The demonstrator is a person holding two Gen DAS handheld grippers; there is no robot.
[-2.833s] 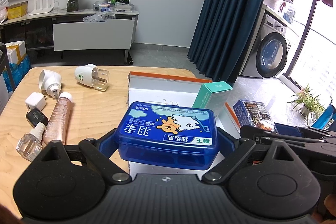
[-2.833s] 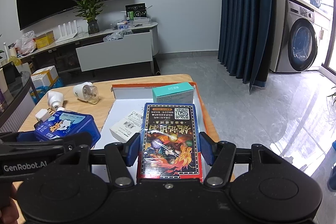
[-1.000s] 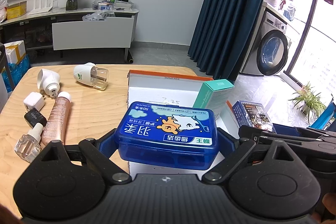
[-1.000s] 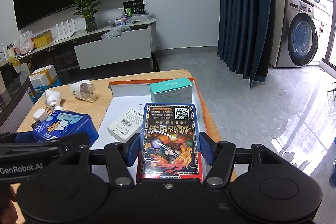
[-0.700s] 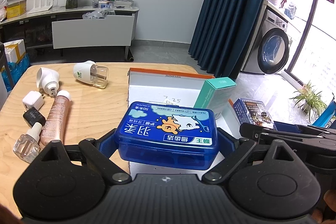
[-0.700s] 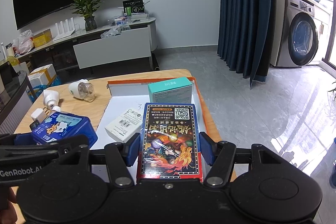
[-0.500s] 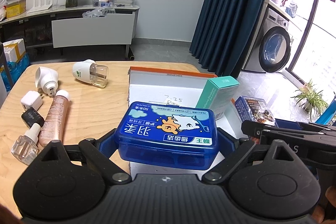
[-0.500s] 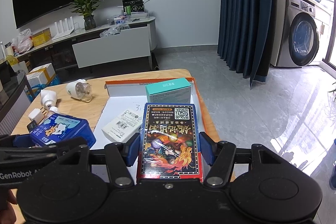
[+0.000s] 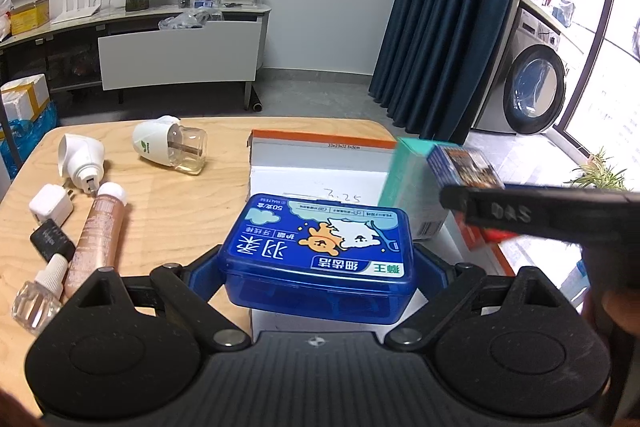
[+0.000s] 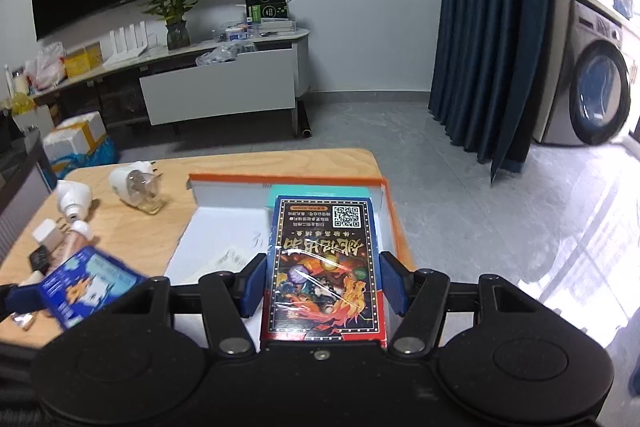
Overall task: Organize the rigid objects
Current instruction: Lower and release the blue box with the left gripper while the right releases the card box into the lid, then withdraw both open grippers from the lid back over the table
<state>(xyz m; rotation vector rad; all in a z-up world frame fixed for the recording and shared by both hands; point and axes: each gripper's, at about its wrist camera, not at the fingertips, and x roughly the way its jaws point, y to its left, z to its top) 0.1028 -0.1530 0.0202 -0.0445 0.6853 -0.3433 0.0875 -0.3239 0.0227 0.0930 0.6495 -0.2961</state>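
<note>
My left gripper [image 9: 320, 267] is shut on a blue plastic floss box [image 9: 320, 245] with a cartoon lid, held above the near edge of an open orange-rimmed white carton [image 9: 320, 146]. My right gripper [image 10: 323, 281] is shut on a dark card pack [image 10: 325, 263] with a QR code, held over the carton's [image 10: 390, 203] right side. A teal box [image 9: 404, 179] stands in the carton, right behind the card pack [image 9: 464, 165] in the left wrist view. The floss box [image 10: 86, 283] shows at lower left in the right wrist view.
On the wooden table [image 9: 168, 195] left of the carton lie two white plug-in diffusers [image 9: 170, 145], a pink tube [image 9: 98, 227], a white charger [image 9: 50, 205], a black block [image 9: 50, 245] and a small clear bottle [image 9: 36, 301]. The table's far edge drops to grey floor.
My right gripper has swung left and forward with the card pack, over the carton and close to the teal box. The left gripper still holds the floss box in about the same place.
</note>
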